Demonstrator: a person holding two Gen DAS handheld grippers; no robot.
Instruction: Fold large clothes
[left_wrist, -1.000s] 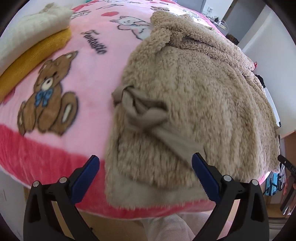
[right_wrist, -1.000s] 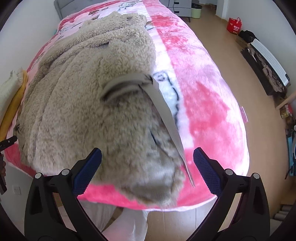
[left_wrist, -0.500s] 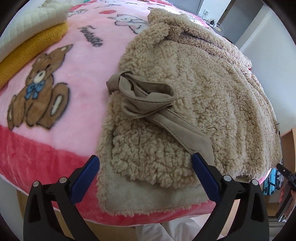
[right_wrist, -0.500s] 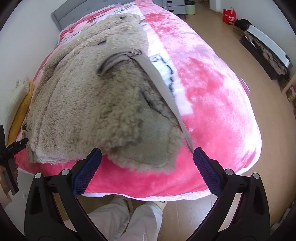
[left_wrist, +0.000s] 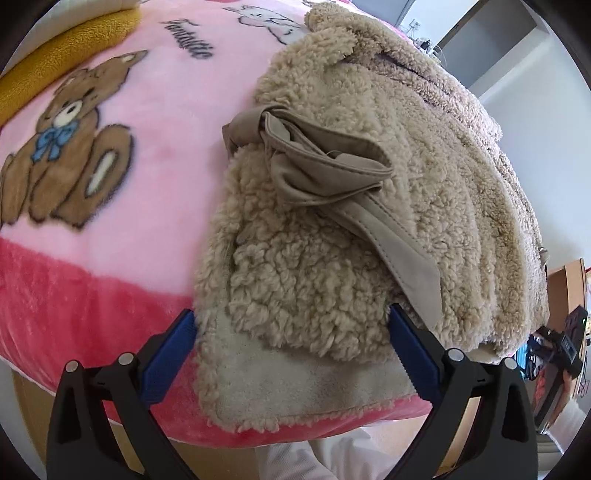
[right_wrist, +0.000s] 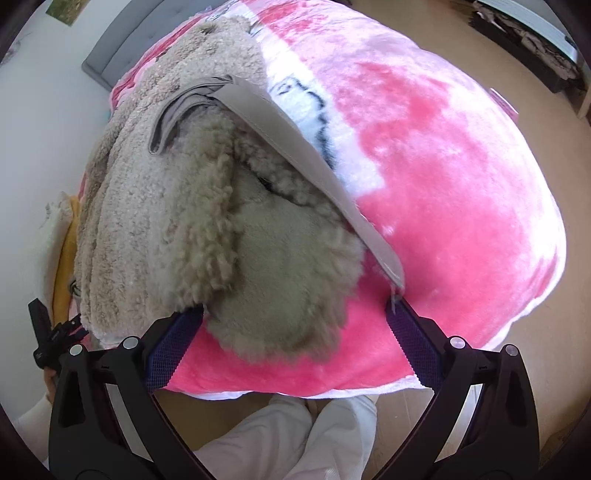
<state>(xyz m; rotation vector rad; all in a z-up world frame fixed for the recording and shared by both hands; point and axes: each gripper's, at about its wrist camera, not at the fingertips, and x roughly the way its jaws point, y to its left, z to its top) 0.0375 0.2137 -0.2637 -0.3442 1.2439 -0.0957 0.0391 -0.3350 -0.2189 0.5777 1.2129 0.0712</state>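
A large beige fleece coat (left_wrist: 388, 177) lies spread on a pink blanket-covered bed (left_wrist: 92, 280); it also shows in the right wrist view (right_wrist: 173, 206). A taupe belt (left_wrist: 332, 173) is knotted at the coat's left side; another strap (right_wrist: 291, 147) lies along its right side. My left gripper (left_wrist: 291, 336) is open, its jaws either side of the coat's near left hem corner. My right gripper (right_wrist: 295, 325) is open over the coat's near right corner. Neither holds anything.
Folded yellow and cream cloths (left_wrist: 74, 33) lie at the bed's far left. The bed's near edge drops to a wooden floor (right_wrist: 517, 417). The person's white-trousered legs (right_wrist: 295, 439) stand at the edge. The bed's right half (right_wrist: 443, 177) bears only the pink blanket.
Both grippers have moved closer and lower to the coat's near hem corners. The coat's right corner has settled flatter onto the bed. Both grippers stay open.
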